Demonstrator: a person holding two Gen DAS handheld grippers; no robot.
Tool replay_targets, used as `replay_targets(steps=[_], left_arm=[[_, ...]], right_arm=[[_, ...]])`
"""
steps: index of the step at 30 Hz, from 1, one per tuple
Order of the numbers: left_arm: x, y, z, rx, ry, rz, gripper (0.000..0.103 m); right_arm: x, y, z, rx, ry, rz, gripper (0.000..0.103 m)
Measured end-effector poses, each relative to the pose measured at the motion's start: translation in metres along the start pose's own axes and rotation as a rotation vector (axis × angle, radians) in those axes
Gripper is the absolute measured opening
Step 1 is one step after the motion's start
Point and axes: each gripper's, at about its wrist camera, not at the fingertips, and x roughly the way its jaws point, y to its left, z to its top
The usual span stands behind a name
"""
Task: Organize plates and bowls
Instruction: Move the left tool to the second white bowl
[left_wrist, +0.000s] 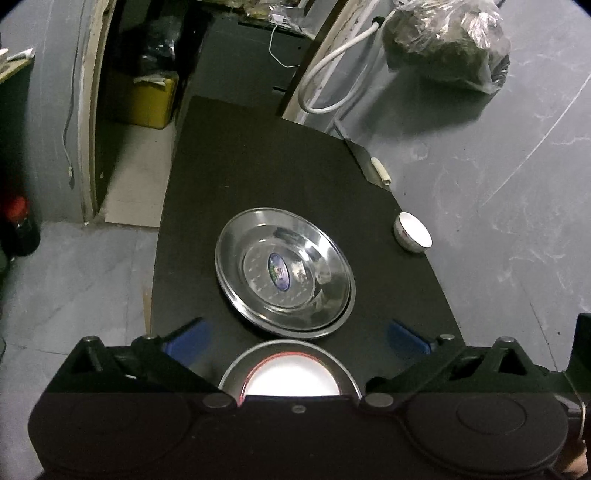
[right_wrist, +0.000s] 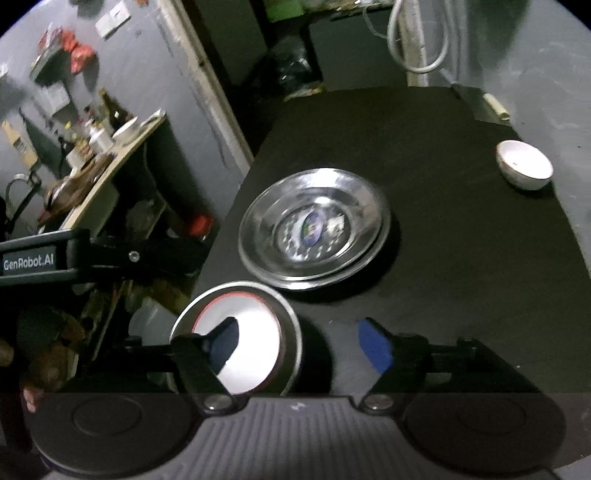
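Note:
A stack of shiny steel plates (left_wrist: 284, 271) lies mid-table on the black table (left_wrist: 258, 166); it also shows in the right wrist view (right_wrist: 314, 225). A steel bowl with a white, red-rimmed bowl inside (left_wrist: 291, 376) stands at the near edge, also in the right wrist view (right_wrist: 240, 343). A small white bowl (left_wrist: 412, 232) sits at the right edge (right_wrist: 524, 164). My left gripper (left_wrist: 295, 339) is open above the near bowl. My right gripper (right_wrist: 299, 347) is open, its left finger (right_wrist: 221, 343) over the bowl's inside, its right finger outside.
A knife with a pale handle (left_wrist: 373, 166) lies at the far right table corner. A plastic bag (left_wrist: 447, 44) and white hose (left_wrist: 332, 74) sit beyond it. A cluttered side shelf (right_wrist: 99, 155) stands to the left of the table.

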Motion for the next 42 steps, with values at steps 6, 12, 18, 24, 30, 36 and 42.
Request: replay_targets(steps=[6, 12, 18, 24, 30, 36, 42], left_arm=[[0.01, -0.014, 0.012, 0.056, -0.004, 0.047, 0.102], [0.026, -0.031, 0.031, 0.122, -0.018, 0.112, 0.102], [0.049, -0.053, 0.051, 0.205, -0.038, 0.148, 0.102], [0.088, -0.075, 0.074, 0.254, -0.001, 0.126, 0.102], [0.14, -0.105, 0.105, 0.322, 0.0, 0.096, 0.102], [0.191, -0.132, 0.13, 0.356, 0.017, 0.049, 0.102], [0.241, -0.158, 0.149, 0.408, 0.037, 0.014, 0.102]], right_arm=[[-0.001, -0.028, 0.005, 0.085, -0.052, -0.015, 0.096], [-0.004, -0.065, 0.008, 0.204, -0.159, -0.069, 0.103], [0.001, -0.105, 0.01, 0.311, -0.213, -0.119, 0.103], [0.012, -0.129, 0.019, 0.303, -0.255, -0.2, 0.103], [0.024, -0.155, 0.044, 0.31, -0.248, -0.247, 0.103], [0.038, -0.18, 0.071, 0.352, -0.281, -0.281, 0.103], [0.061, -0.201, 0.082, 0.466, -0.324, -0.351, 0.103]])
